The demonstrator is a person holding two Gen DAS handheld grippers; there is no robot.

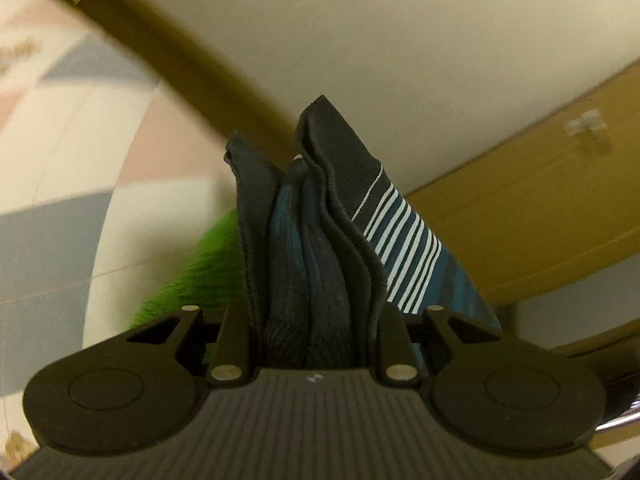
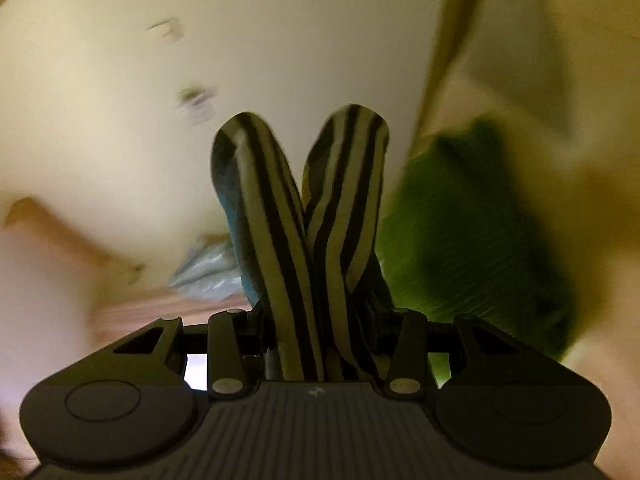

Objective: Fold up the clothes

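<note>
- The left gripper (image 1: 310, 320) is clenched on bunched dark socks (image 1: 316, 248), cuffs sticking up, teal with white stripes on one side.
- The right gripper (image 2: 316, 320) grasps the striped toe ends (image 2: 304, 216) of the socks.
- Just behind both lies blurred green cloth (image 2: 472, 248).
- Farther back: a pale wall (image 1: 360, 40), a brown wooden band (image 1: 520, 220) and grey-pink tiles (image 1: 60, 140).

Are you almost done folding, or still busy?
Still busy. The left gripper pinches a bunched dark blue striped cloth; the right gripper holds striped fabric. Neither looks neatly folded yet. A green thing shows blurred behind. No finished pile shows.
</note>
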